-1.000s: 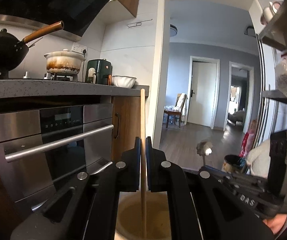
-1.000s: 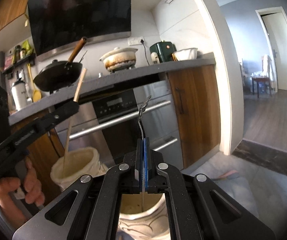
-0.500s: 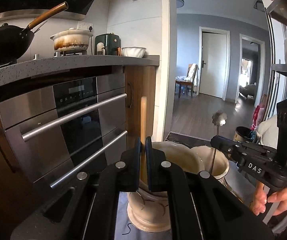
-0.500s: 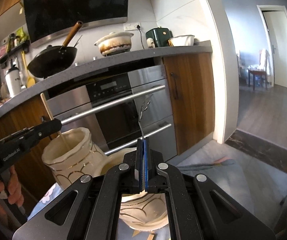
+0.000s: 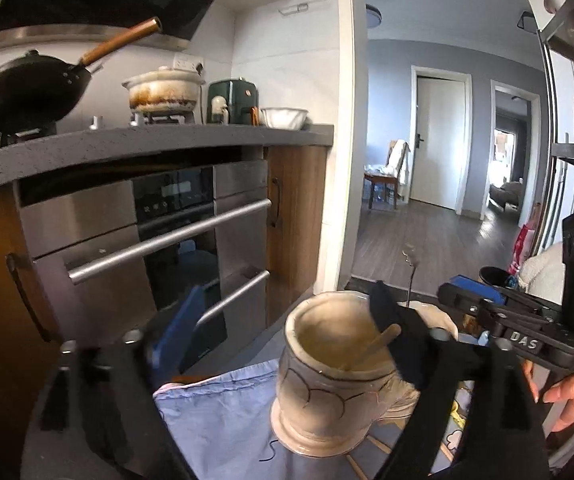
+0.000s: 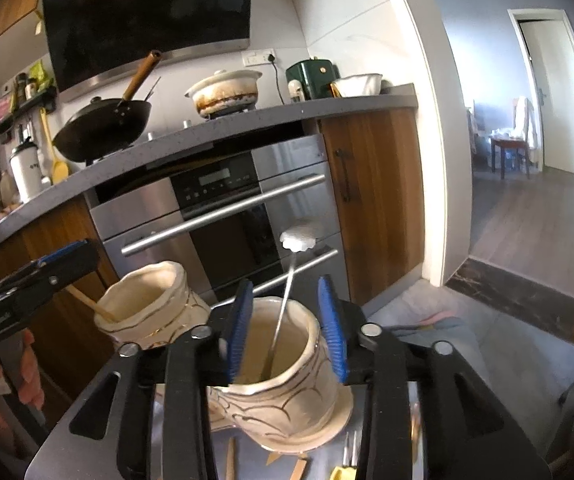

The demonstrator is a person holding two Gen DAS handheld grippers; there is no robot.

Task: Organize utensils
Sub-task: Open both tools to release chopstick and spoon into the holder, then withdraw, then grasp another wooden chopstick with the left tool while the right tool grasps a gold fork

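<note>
My left gripper [image 5: 283, 340] released; chopstick [image 5: 379, 342] leans in left jar [image 5: 327, 376]. My right gripper [image 6: 287, 328] released; spoon [image 6: 287, 292] in right jar [image 6: 283, 364], leaning to 1 o'clock. Risk: withdrawing fingers [image 6: 329, 328] clip rim, tip jar.

We hold both tools level and side by side: the left tool [image 5: 283, 332] with its jaws spread wide, the right tool [image 6: 286, 330] likewise parted, each gripped from below by a bare hand [image 5: 567, 396].
</note>
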